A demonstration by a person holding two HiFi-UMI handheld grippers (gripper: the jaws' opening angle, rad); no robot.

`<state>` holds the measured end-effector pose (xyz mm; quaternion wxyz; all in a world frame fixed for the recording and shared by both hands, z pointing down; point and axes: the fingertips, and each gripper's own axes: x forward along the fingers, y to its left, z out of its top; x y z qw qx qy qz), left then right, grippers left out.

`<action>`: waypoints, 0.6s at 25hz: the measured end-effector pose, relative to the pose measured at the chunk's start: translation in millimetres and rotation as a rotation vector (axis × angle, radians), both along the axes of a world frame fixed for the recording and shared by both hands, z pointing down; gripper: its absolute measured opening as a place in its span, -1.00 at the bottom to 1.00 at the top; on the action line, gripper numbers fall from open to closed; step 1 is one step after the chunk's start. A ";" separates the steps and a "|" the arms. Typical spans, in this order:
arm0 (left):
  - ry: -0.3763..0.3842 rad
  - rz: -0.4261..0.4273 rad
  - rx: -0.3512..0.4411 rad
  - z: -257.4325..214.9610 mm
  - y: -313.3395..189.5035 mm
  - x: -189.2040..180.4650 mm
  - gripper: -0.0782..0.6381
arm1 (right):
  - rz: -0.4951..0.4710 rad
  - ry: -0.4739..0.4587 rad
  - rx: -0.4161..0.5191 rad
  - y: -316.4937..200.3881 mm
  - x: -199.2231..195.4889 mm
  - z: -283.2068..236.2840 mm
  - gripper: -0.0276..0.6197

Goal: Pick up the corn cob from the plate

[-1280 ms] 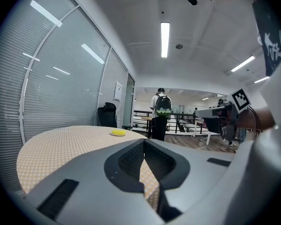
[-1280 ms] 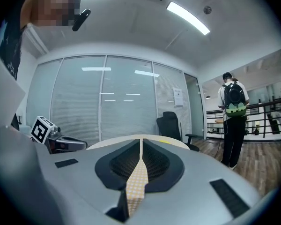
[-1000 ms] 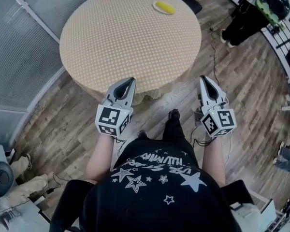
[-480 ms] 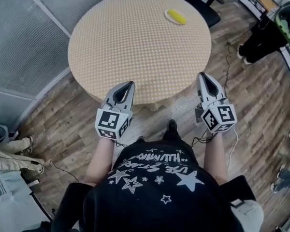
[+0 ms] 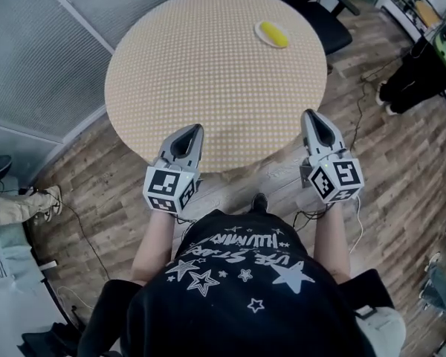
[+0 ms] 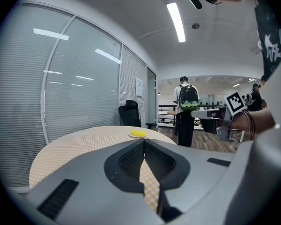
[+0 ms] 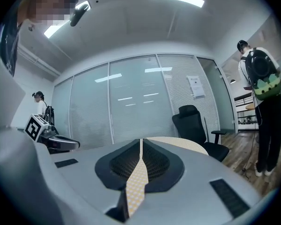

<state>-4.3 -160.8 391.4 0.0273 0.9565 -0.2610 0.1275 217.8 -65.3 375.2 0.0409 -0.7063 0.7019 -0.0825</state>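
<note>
Over on the left, the left gripper (image 5: 195, 129) hovers at the round table's (image 5: 171, 65) near edge, jaws pressed together and empty. Farther right, at the far rim, the corn cob (image 5: 273, 33) lies on its small plate (image 5: 259, 36) (well apart from both tools). The right gripper (image 5: 310, 114) is likewise clamped on nothing.

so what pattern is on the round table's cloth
Tan tablecloth with a fine grid of small pale dots; the head view shows it best.
</note>
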 end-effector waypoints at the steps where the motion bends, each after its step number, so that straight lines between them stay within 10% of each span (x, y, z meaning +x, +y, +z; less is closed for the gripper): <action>1: -0.001 -0.009 -0.001 0.2 -0.1 5.3 -0.76 | -0.003 -0.001 -0.003 0.9 7.3 1.2 -0.82; 15: -0.042 -0.135 -0.024 13.7 0.8 30.4 -0.76 | -0.038 -0.054 -0.061 -10.4 64.1 30.5 -0.82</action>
